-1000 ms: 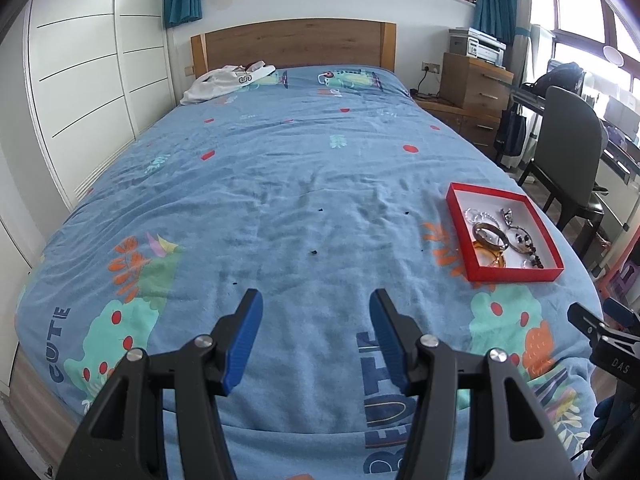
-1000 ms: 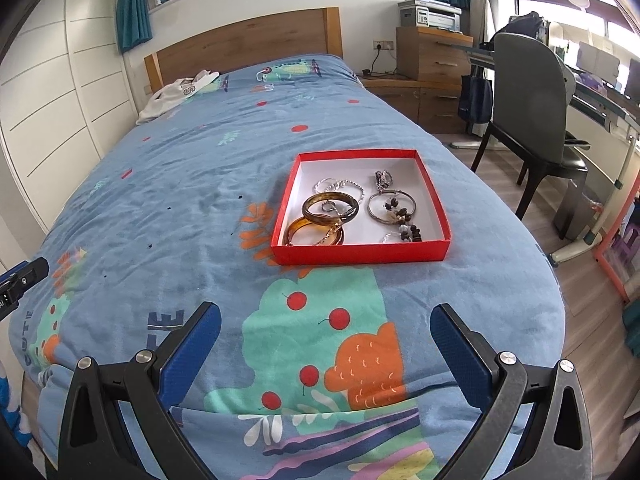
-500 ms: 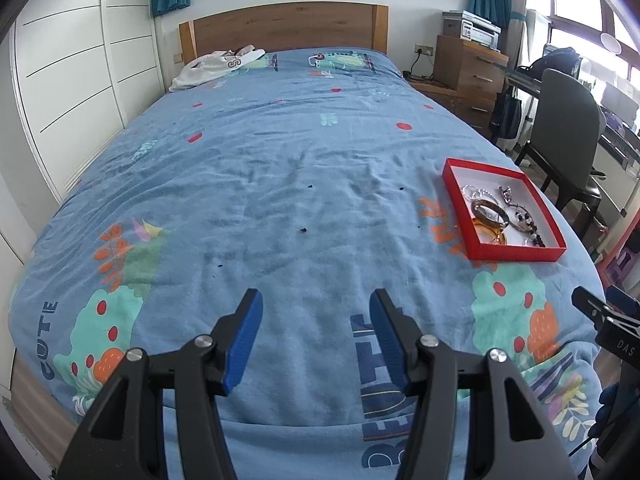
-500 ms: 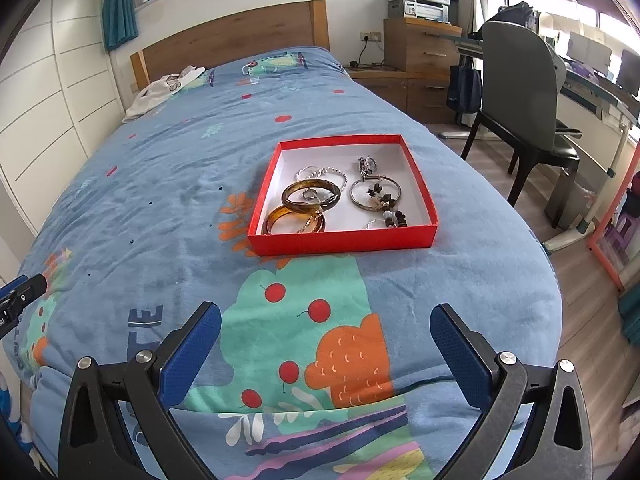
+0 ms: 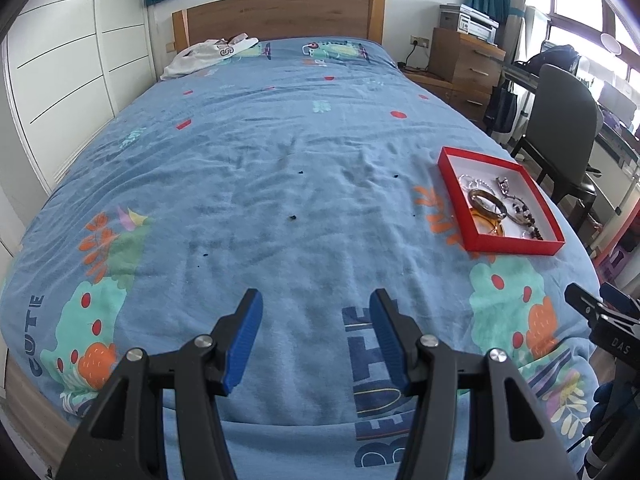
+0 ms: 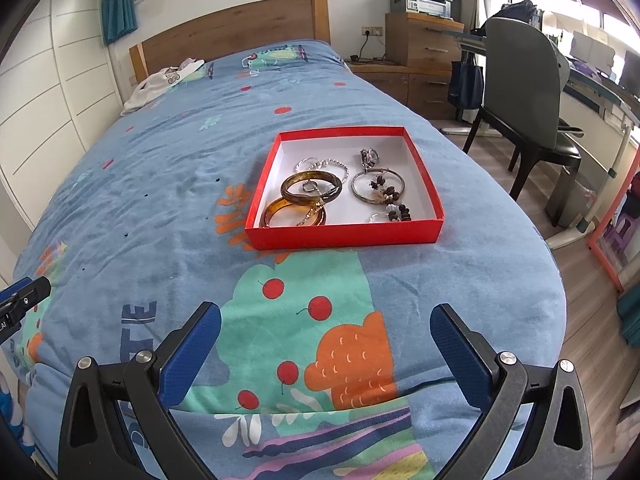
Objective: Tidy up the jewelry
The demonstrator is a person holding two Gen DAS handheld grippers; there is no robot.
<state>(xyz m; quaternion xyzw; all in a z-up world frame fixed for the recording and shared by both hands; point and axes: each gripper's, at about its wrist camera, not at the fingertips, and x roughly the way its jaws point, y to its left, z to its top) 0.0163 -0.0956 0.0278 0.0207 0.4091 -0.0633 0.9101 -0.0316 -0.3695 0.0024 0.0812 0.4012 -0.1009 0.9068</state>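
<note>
A red box (image 6: 344,236) with a white inside lies on the blue bedspread (image 6: 160,184). In it are two amber bangles (image 6: 310,188), a silver beaded chain (image 6: 324,165), a silver hoop with dark beads (image 6: 378,186) and a small ring. In the left wrist view the same red box (image 5: 516,246) sits far right, well away from my left gripper (image 5: 316,316), which is open and empty over the foot of the bed. My right gripper (image 6: 324,332) is wide open and empty, short of the box. Its tip (image 5: 600,312) shows at the right edge.
A white garment (image 5: 208,56) lies by the wooden headboard (image 5: 280,20). A grey chair (image 6: 528,92) and a desk stand right of the bed, wooden drawers (image 6: 420,48) behind. White wardrobe doors (image 5: 60,80) run along the left. Small dark specks (image 5: 293,217) dot the bedspread.
Both views have tipped a little lower and closer to the bed; the box sits slightly lower and nearer in the right wrist view. Both sets of jaws keep their width.
</note>
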